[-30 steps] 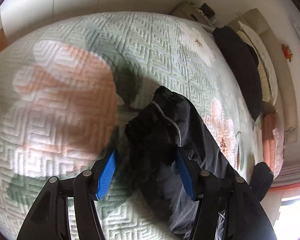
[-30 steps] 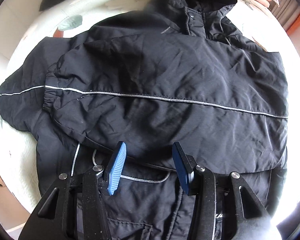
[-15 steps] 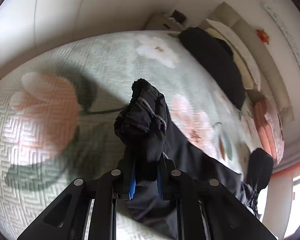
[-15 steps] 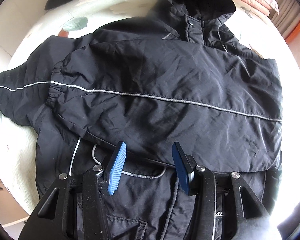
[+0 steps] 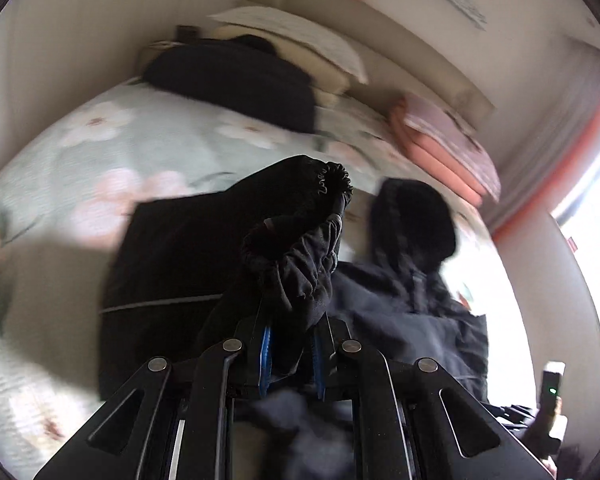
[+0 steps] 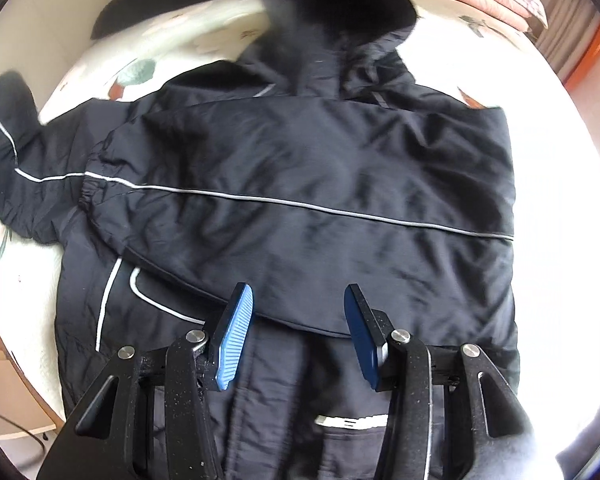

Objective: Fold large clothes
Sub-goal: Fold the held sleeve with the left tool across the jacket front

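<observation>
The left claw is pinched tight on the gathered cuff of a sleeve, its blue pads nearly hidden by the bunched black cloth, which rises from between them toward 12 o'clock. Behind the cuff, from 9 o'clock round to 3 o'clock, lies the black jacket on the bed, with its hood at about 2 o'clock. Farther off at 11 o'clock a dark pillow rests at the head of the bed, and at 1 o'clock a folded pink blanket.

The right claw stands wide apart and grips nothing; its blue pads hover over the jacket near the lower edge of a sleeve folded across the chest. That folded sleeve runs from 3 o'clock to 9 o'clock, a pale stripe along it, its cuff at the 9 o'clock end. The other sleeve reaches out toward 10 o'clock. The hood lies at 12 o'clock.
</observation>
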A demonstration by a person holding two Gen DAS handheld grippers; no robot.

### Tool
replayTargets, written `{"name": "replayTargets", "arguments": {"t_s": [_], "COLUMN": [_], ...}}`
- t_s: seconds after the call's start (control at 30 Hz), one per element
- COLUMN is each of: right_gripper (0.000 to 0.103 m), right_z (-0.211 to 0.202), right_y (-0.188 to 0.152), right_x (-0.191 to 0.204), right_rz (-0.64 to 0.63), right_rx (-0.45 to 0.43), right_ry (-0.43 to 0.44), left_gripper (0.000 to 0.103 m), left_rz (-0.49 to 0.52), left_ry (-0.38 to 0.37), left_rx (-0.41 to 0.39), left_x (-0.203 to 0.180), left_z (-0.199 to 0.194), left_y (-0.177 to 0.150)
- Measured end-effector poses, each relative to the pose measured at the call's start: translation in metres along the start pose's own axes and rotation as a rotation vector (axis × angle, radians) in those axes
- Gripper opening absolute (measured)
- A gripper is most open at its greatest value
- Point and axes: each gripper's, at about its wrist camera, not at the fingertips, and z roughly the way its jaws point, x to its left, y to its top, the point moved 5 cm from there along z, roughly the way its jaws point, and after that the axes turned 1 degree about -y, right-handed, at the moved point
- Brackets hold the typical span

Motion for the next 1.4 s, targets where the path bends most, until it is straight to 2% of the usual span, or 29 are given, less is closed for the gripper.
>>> {"name": "replayTargets", "arguments": {"t_s": [0.13, 0.23, 0.33, 0.47, 0.6, 0.67, 0.77, 0.8, 0.9, 1.03, 1.3, 1.33, 1.4], "right_gripper": [0.051, 0.051, 0.051, 0.051, 0.051, 0.054, 0.056, 0.056, 0.060, 0.061, 0.061, 0.058, 0.041], "right_z": [-0.005, -0.008, -0.010, -0.006, 0.001, 0.005, 0.009, 0.010, 0.011, 0.031, 0.076, 0.076, 0.071], "right_y": [-0.008, -0.014, -0.018, -0.020, -0.015, -0.009, 0.004, 0.009, 0.025, 0.035, 0.044, 0.044, 0.046], "right_x": [-0.029, -0.048, -0.066, -0.083, -0.090, -0.089, -0.082, -0.078, -0.062, -0.045, -0.028, -0.029, -0.028], "right_rz": [0.015, 0.024, 0.032, 0.043, 0.054, 0.066, 0.092, 0.096, 0.092, 0.103, 0.232, 0.241, 0.226], "right_rx": [0.000, 0.001, -0.005, -0.006, -0.004, 0.003, 0.009, 0.006, 0.000, 0.038, 0.127, 0.126, 0.104], "right_ry": [0.003, 0.003, 0.001, 0.005, 0.045, 0.089, 0.193, 0.225, 0.311, 0.382, 0.503, 0.511, 0.503], "left_gripper": [0.016, 0.016, 0.016, 0.017, 0.027, 0.031, 0.056, 0.059, 0.061, 0.061, 0.061, 0.061, 0.061], "left_rz": [0.088, 0.152, 0.206, 0.276, 0.283, 0.296, 0.218, 0.188, 0.200, 0.182, 0.163, 0.157, 0.150], "left_ry": [-0.123, -0.211, -0.222, -0.162, -0.118, -0.123, -0.238, -0.268, -0.238, -0.201, -0.081, -0.076, -0.062], "left_rx": [0.033, 0.096, 0.173, 0.268, 0.404, 0.424, 0.470, 0.485, 0.476, 0.445, 0.354, 0.343, 0.318], "left_x": [-0.085, -0.146, -0.184, -0.209, -0.206, -0.203, -0.206, -0.208, -0.204, -0.186, -0.144, -0.140, -0.135], "left_z": [0.018, 0.042, 0.076, 0.129, 0.168, 0.170, 0.156, 0.149, 0.126, 0.099, 0.071, 0.070, 0.067], "left_y": [-0.019, -0.045, -0.079, -0.127, -0.171, -0.176, -0.171, -0.168, -0.166, -0.157, -0.126, -0.122, -0.113]}}
